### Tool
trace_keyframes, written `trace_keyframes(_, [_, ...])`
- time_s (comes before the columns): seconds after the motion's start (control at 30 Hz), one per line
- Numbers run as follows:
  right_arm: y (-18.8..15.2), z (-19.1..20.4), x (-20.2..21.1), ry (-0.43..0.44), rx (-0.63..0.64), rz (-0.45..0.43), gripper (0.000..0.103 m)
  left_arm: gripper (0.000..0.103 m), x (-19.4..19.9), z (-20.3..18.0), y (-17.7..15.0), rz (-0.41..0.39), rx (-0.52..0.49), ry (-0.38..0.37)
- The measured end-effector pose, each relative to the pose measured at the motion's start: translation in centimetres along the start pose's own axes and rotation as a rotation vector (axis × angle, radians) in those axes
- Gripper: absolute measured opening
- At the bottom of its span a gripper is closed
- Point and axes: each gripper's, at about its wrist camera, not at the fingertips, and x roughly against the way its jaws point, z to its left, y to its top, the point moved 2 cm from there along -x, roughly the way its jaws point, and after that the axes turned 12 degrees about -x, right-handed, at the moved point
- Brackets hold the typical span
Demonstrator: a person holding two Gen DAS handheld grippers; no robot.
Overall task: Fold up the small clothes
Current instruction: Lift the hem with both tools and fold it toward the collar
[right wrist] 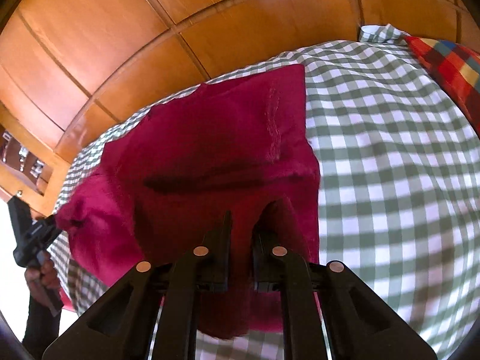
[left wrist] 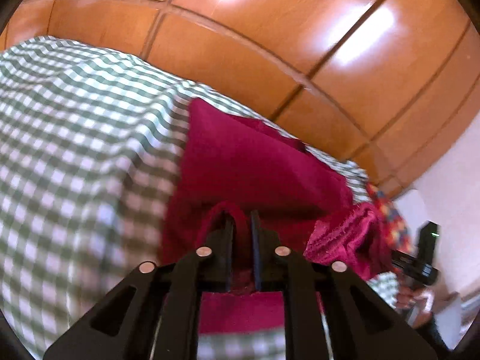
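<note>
A magenta fleece garment (left wrist: 240,162) lies on a green-and-white checked cloth (left wrist: 75,150). My left gripper (left wrist: 240,219) is shut on the garment's near edge, with fabric bunched over the left finger. In the right wrist view the same garment (right wrist: 210,138) is spread ahead, and my right gripper (right wrist: 243,219) is shut on its near edge, fabric draped over the right finger. Each gripper lifts its part of the edge a little. The right gripper (left wrist: 420,258) shows at the far right of the left wrist view, and the left gripper (right wrist: 33,234) at the far left of the right wrist view.
The checked cloth (right wrist: 390,165) covers the whole surface. A wooden panelled wall (left wrist: 270,30) stands behind it. A multicoloured checked item (right wrist: 450,66) lies at the right; it also shows in the left wrist view (left wrist: 393,216). The person's hand (right wrist: 42,276) holds the left gripper.
</note>
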Motion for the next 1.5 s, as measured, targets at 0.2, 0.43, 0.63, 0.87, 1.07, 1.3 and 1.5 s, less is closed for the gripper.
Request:
trace_keyframes(0.2, [-0.2,-1.3,3.0,0.104,-0.04,-0.039,0.076,0.068,-0.7,4.4,0.3,-0.033,0.163,-0.033])
trace_keyframes(0.43, [-4.9,-5.0,3.6,0.024,-0.035,-0.003,0.077,0.061,2.1,4.3,-5.7,0.003,0.094,-0.05])
trace_keyframes(0.63, [-4.9,-4.4,0.4,-0.026,0.001,-0.019,0.038,0.057,1.2,1.8,-8.3,0.06,-0.016,0.013])
trace_keyframes(0.87, [-6.4,-4.0,2.1,-0.045,0.054,0.007,0.02,0.021,-0.1,0.8,-8.2,0.087,-0.065,0.035])
trace_keyframes(1.07, [-10.5,-5.2,5.5,-0.061,0.078,0.049,0.02,0.019,2.8,-0.8,-10.7,0.127,-0.128,-0.017])
trace_keyframes(1.3, [-15.3,-7.0,8.4,-0.071,0.084,0.117,0.021,0.023,7.0,-2.5,-16.5,0.202,-0.114,-0.077])
trace_keyframes(1.5, [-12.7,-6.5,9.2,-0.112,0.082,0.017,0.058,0.051,8.5,-2.6,-15.6,0.153,-0.165,0.015])
